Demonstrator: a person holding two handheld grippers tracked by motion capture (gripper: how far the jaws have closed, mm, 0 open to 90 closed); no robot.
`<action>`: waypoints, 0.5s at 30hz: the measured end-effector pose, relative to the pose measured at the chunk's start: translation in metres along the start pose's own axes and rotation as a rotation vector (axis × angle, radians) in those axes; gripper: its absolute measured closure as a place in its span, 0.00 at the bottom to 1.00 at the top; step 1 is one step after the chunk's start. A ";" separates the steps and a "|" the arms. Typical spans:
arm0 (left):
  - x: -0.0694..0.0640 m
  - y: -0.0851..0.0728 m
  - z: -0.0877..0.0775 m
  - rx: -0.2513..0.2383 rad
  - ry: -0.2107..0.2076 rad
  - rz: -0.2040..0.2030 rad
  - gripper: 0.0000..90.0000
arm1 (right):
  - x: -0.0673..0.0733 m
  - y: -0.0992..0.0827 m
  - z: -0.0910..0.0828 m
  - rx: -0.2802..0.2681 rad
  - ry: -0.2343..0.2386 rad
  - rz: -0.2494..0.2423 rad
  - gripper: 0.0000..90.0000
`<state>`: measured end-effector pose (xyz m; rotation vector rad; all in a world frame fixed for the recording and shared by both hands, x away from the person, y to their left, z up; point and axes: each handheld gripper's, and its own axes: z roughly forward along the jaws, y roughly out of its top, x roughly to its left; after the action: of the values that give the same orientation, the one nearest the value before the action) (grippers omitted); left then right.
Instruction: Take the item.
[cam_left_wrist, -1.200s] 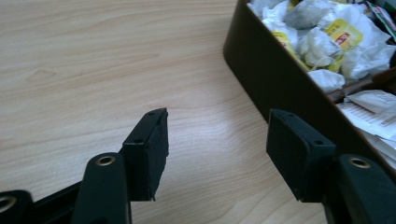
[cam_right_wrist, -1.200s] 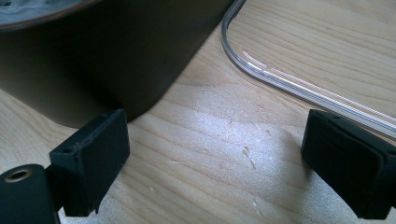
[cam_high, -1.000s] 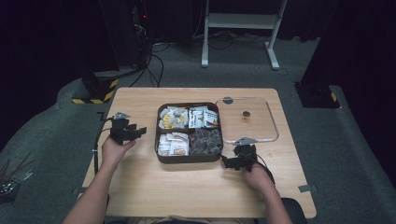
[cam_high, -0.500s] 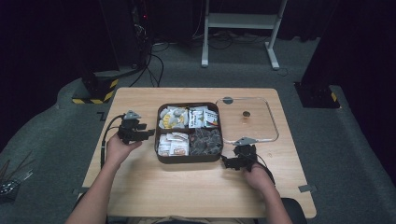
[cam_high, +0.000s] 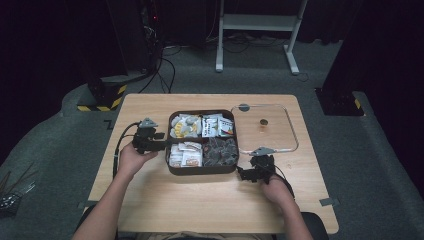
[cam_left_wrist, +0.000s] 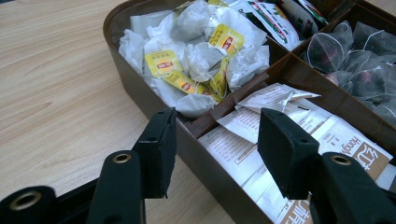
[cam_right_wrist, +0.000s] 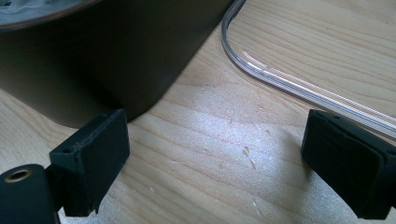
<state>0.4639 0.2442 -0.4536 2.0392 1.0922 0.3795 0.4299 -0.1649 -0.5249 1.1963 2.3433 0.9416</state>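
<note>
Four compartments in one brown box (cam_high: 202, 170), centre of wooden table (cam_high: 150, 200): yellow-tagged tea bags (cam_left_wrist: 196, 60), printed packets (cam_high: 218, 126), white sachets (cam_left_wrist: 280, 135), dark mesh bags (cam_high: 220, 150). Clear lid (cam_high: 280, 147) flat on table, touching box's right side. Left gripper (cam_left_wrist: 215, 135) released, jaws astride box's left wall. Right gripper (cam_right_wrist: 215, 163) spread wide, low over table, by box's near right corner.

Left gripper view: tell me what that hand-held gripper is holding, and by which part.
Nothing is held. The left hand-held gripper is open, its jaws straddling the brown box's wall, one outside, one over the paper sachets, not closed on it.
</note>
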 end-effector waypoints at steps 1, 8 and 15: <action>-0.001 0.001 0.001 -0.001 -0.003 0.008 0.53 | 0.000 0.000 0.000 0.000 0.000 0.000 0.09; -0.008 0.006 0.007 -0.002 -0.022 0.029 0.55 | 0.000 0.000 0.000 0.000 -0.001 -0.001 0.09; -0.016 0.011 0.016 -0.019 -0.050 0.042 0.57 | 0.001 0.000 0.000 0.001 -0.003 0.002 0.09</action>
<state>0.4700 0.2192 -0.4541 2.0468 1.0131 0.3567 0.4291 -0.1648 -0.5248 1.1992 2.3413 0.9392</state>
